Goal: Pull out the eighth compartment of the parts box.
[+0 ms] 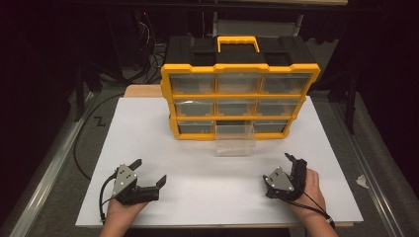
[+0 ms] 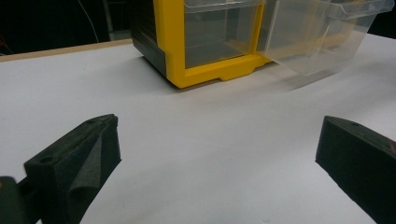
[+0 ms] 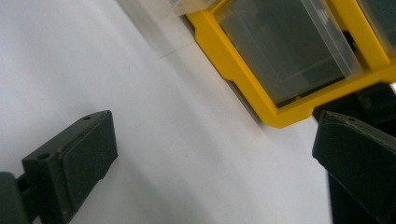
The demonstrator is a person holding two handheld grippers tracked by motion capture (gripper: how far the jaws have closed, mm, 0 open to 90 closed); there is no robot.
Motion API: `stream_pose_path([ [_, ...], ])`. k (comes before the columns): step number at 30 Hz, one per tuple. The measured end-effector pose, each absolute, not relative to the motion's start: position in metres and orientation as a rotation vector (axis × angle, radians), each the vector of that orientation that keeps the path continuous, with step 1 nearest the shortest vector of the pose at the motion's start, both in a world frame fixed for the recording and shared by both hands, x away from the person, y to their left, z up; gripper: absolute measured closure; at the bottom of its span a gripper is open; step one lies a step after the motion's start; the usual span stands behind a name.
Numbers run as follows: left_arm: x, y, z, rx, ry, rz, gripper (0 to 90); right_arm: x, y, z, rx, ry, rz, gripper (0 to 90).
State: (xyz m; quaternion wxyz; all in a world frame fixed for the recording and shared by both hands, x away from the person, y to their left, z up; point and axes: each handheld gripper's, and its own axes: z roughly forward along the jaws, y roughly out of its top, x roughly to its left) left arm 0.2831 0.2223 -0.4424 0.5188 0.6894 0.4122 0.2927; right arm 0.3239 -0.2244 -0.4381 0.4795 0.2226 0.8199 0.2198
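Clear drawer (image 1: 235, 140) sticks out of the organizer (image 1: 239, 89). Both your grippers, left (image 1: 149, 172) and right (image 1: 292, 165), gape wide, empty; push it squarely.

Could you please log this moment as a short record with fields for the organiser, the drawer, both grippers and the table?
organiser: yellow and black organiser stands upright at the far middle of the table, nine clear drawers facing the person
drawer: bottom middle clear drawer pulled out, looks empty
left gripper: left gripper open, holds nothing, near the front edge
right gripper: right gripper open, holds nothing, near the front edge
table: white table
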Motion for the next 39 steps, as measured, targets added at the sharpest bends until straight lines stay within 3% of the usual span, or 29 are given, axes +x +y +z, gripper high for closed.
stream_pose_path([
  [26, 0.283, 0.228, -0.44, 1.603, 1.009, 0.687, 0.8, 0.303, -0.267, -0.418, 1.152, 1.776, 1.314, 1.7],
  [39, 0.284, 0.224, -0.442, 1.621, 1.011, 0.675, 0.8, 0.307, -0.264, -0.423, 1.09, 1.814, 1.316, 1.6],
])
